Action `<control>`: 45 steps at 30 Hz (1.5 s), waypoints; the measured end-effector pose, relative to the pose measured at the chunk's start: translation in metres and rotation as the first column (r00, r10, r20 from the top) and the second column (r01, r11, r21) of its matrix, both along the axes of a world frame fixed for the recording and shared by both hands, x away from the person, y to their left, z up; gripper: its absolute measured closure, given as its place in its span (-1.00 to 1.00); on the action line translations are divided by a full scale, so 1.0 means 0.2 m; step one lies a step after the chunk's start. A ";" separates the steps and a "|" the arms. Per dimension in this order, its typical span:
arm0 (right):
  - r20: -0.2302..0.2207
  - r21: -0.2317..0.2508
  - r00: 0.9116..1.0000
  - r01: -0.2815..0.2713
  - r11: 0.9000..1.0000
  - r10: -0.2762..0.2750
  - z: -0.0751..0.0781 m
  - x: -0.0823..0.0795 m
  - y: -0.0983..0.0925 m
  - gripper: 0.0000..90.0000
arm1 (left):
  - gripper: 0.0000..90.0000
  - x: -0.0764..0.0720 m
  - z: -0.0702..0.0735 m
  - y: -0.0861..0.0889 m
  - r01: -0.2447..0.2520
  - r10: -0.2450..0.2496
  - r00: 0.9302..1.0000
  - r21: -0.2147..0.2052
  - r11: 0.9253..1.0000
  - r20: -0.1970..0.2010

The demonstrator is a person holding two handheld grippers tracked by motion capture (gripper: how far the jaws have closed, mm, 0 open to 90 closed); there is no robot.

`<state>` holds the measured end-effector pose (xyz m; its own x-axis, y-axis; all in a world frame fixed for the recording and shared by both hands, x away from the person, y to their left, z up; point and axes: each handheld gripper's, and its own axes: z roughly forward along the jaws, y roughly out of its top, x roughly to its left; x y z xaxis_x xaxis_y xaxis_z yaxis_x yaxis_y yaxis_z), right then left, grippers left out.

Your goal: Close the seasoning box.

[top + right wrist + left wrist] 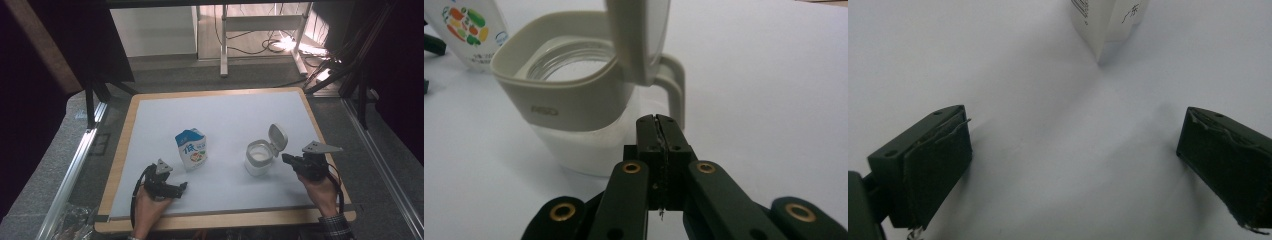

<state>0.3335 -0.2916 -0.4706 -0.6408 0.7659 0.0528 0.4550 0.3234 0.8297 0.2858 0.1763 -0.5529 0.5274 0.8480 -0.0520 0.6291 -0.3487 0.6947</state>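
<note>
I see the jar standing right of the middle of the white mat, a clear glass body with white powder in it under a beige plastic collar. Its flip lid stands raised at the back right, so the mouth is open. In the right gripper view the jar's handle sticks out just past my jaw tips.

My right gripper sits just to the right of the jar, pointing at it. Its jaws are pressed together with nothing between them, and I cannot tell whether the tips touch the jar.

Left of the jar, near the middle of the mat, a small blue-and-white carton stands upright.

My left gripper is near the mat's front edge, just below the carton and apart from it. Its jaws are spread wide over bare mat and hold nothing; the carton's lower corner shows beyond them.
</note>
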 end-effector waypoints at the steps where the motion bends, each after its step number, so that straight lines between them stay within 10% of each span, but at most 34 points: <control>1: 0.001 0.001 1.000 0.002 1.000 -0.002 0.00 0.00 0.00 0.99 | -0.98 0.00 0.00 0.00 0.000 0.000 1.000 0.000 1.000 0.000; 45: 0.050 0.027 0.997 -0.058 0.998 0.057 0.20 0.06 0.05 0.99 | -0.98 0.00 0.00 0.00 -0.002 0.002 1.000 -0.003 1.000 0.001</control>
<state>0.3458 -0.2812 -0.4315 -0.6860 0.7264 0.0413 0.3946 0.3238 0.8599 0.2857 0.1760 -0.5532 0.5258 0.8489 -0.0538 0.6288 -0.3453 0.6967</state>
